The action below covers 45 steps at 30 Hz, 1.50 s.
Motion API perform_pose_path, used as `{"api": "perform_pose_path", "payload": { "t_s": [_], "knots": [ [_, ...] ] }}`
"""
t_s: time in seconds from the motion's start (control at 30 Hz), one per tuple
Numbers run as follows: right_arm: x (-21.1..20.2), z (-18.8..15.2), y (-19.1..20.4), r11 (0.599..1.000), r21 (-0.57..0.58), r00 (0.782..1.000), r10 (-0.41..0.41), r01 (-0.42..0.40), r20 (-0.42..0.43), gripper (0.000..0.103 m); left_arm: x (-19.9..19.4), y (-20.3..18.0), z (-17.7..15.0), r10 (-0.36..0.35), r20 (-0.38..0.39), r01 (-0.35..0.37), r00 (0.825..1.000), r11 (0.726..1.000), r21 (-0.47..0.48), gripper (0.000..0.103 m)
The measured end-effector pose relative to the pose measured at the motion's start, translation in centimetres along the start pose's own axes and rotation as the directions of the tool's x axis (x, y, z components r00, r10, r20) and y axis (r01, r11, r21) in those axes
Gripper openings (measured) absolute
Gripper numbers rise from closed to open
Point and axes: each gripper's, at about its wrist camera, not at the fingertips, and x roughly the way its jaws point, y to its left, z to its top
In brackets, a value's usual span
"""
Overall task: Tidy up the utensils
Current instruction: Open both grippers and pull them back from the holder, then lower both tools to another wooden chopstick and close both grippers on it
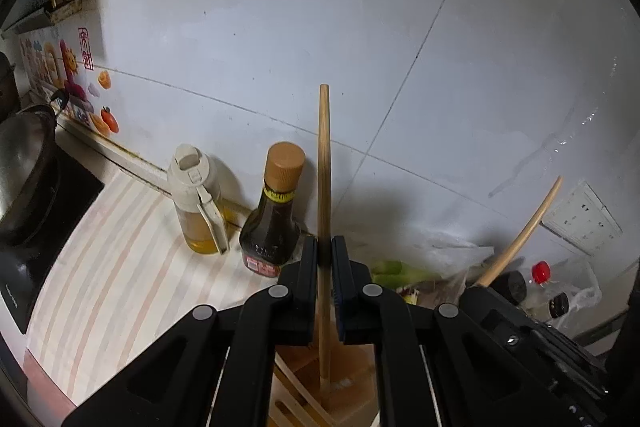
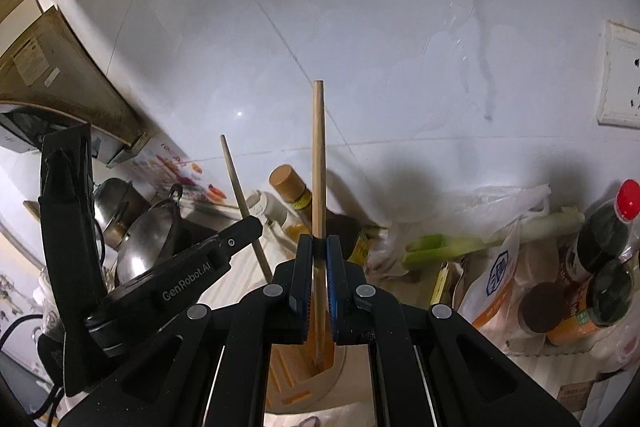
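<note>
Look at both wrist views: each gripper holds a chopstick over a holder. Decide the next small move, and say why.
Probably lower both chopsticks a little deeper, then open. The left gripper is shut on a chopstick whose lower end already sits in the wooden holder; the right gripper likewise grips its chopstick, tip inside the holder. Both stand nearly upright, so releasing should drop them in.
</note>
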Motion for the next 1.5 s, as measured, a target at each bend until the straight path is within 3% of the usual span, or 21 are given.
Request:
{"api": "perform_pose_path", "payload": {
  "t_s": [0.1,0.27,0.3,0.33,0.37,0.4,0.43,0.53,0.57,0.6,0.63,0.73,0.87,1.07,1.17,1.3,1.43,1.47,1.5],
  "knots": [
    [0.3,-0.4,0.1,1.000,-0.015,0.999,0.009,-0.010,-0.038,0.007,-0.8,0.1,-0.5,-0.036,-0.025,0.036,0.999,0.999,0.001,0.006],
    [0.1,-0.7,0.3,0.999,-0.017,0.991,0.049,-0.051,-0.126,0.011,-3.5,0.5,-1.4,-0.034,-0.037,0.034,0.999,0.999,0.006,0.009],
    [-0.3,-0.8,0.3,0.998,-0.016,0.990,0.056,-0.059,-0.127,0.013,-4.3,0.8,-1.6,-0.019,-0.027,0.019,0.999,1.000,0.009,0.015],
    [-0.8,-0.9,0.1,0.998,-0.013,0.991,0.057,-0.059,-0.120,0.024,-5.0,0.9,-1.8,-0.001,-0.020,0.001,1.000,1.000,0.014,0.022],
    [-1.4,-0.9,-0.1,0.998,-0.003,0.992,0.054,-0.055,-0.113,0.036,-5.6,1.2,-2.1,0.022,-0.015,-0.022,1.000,1.000,0.019,0.050],
    [-1.9,-1.1,-0.3,0.998,0.009,0.993,0.058,-0.057,-0.107,0.039,-6.3,1.5,-2.4,0.047,-0.006,-0.046,0.999,0.999,0.017,0.080],
    [-2.4,-1.3,-0.7,0.998,0.022,0.993,0.061,-0.059,-0.100,0.045,-7.1,1.8,-2.8,0.068,0.012,-0.068,0.998,0.998,0.012,0.087],
    [-4.1,-1.9,-1.4,0.998,0.052,0.996,0.043,-0.039,-0.080,0.060,-9.0,2.7,-4.2,0.115,0.049,-0.116,0.992,0.993,0.015,0.088],
    [-4.9,-2.4,-1.8,0.998,0.058,0.997,0.025,-0.021,-0.072,0.065,-9.5,3.0,-4.7,0.122,0.048,-0.123,0.991,0.992,0.008,0.091],
    [-5.6,-2.8,-2.1,0.998,0.061,0.998,0.010,-0.005,-0.067,0.067,-9.9,3.3,-5.3,0.128,0.051,-0.129,0.990,0.992,0.004,0.102],
    [-6.2,-3.0,-2.2,0.998,0.063,0.998,-0.009,0.013,-0.066,0.072,-10.2,3.4,-5.8,0.132,0.055,-0.132,0.990,0.991,0.005,0.103],
    [-8.0,-5.2,-3.1,0.993,0.068,0.993,-0.096,0.100,-0.063,0.083,-11.0,3.6,-8.2,0.176,0.065,-0.176,0.982,0.984,0.005,0.103],
    [-8.7,-8.3,-4.8,0.980,0.094,0.982,-0.168,0.176,-0.086,0.101,-10.4,3.4,-12.1,0.184,0.014,-0.184,0.983,0.983,0.017,0.103],
    [-7.8,-14.3,-8.5,0.935,0.104,0.932,-0.318,0.338,-0.173,0.101,-6.5,2.8,-17.9,0.214,-0.121,-0.207,0.969,0.976,0.072,0.103],
    [-6.7,-17.1,-10.5,0.918,0.113,0.908,-0.346,0.380,-0.238,0.101,-4.4,2.3,-20.5,0.245,-0.175,-0.225,0.954,0.966,0.124,0.103],
    [-5.1,-20.5,-13.2,0.905,0.164,0.885,-0.323,0.393,-0.336,0.099,-1.6,1.7,-23.5,0.283,-0.247,-0.240,0.927,0.952,0.190,0.103],
    [-3.7,-23.2,-14.6,0.896,0.198,0.867,-0.296,0.397,-0.400,0.054,0.7,1.7,-25.4,0.305,-0.296,-0.241,0.905,0.942,0.234,0.103],
    [-3.2,-23.9,-15.2,0.895,0.214,0.866,-0.280,0.392,-0.416,0.045,1.4,1.7,-25.9,0.313,-0.307,-0.243,0.899,0.938,0.247,0.103],
    [-2.7,-24.4,-15.5,0.890,0.223,0.858,-0.275,0.398,-0.433,0.043,2.1,1.7,-26.3,0.315,-0.318,-0.239,0.894,0.937,0.256,0.103]
  ]
}}
